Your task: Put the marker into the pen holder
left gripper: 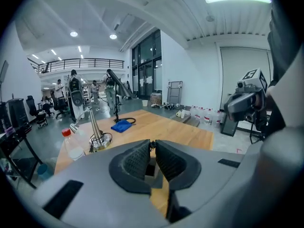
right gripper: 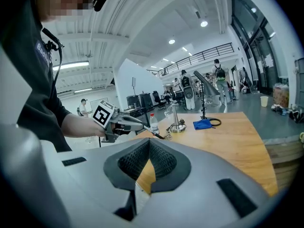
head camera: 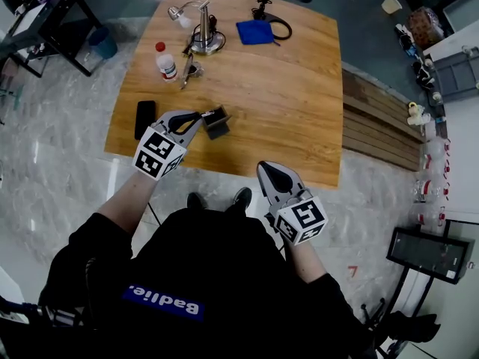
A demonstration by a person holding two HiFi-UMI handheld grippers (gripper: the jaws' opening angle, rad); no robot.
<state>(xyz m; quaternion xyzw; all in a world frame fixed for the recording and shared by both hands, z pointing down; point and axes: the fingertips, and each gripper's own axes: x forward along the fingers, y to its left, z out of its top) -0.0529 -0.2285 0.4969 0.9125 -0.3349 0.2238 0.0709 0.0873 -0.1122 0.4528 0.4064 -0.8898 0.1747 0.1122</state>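
1. The left claw (head camera: 187, 120) is squeezed narrow on a black marker (head camera: 203, 115). The marker is pinched at the very tips of the pads and sticks out past them.
2. The pen holder (head camera: 217, 124) is a small dark box. It stands on the wooden bench (head camera: 299, 111) near the front edge.
3. The marker's free end reaches the left side of the pen holder. I cannot tell whether it touches the rim.
4. The right claw (head camera: 268, 169) is closed on nothing, its pads meeting at the tips. It sits at the bench's front edge, to the right of the pen holder, nearer the person and well apart from it.
5. A black phone (head camera: 144, 118) lies flat on the bench to the left of the pen holder, on the far side of the left claw.
6. A clear bottle (head camera: 166, 62) with a red cap stands behind the pen holder and to its left.
7. A silver desk lamp (head camera: 202, 30) stands farther back than the bottle, behind the pen holder.
8. A blue cloth (head camera: 256, 31) lies far behind the pen holder and a little to its right.
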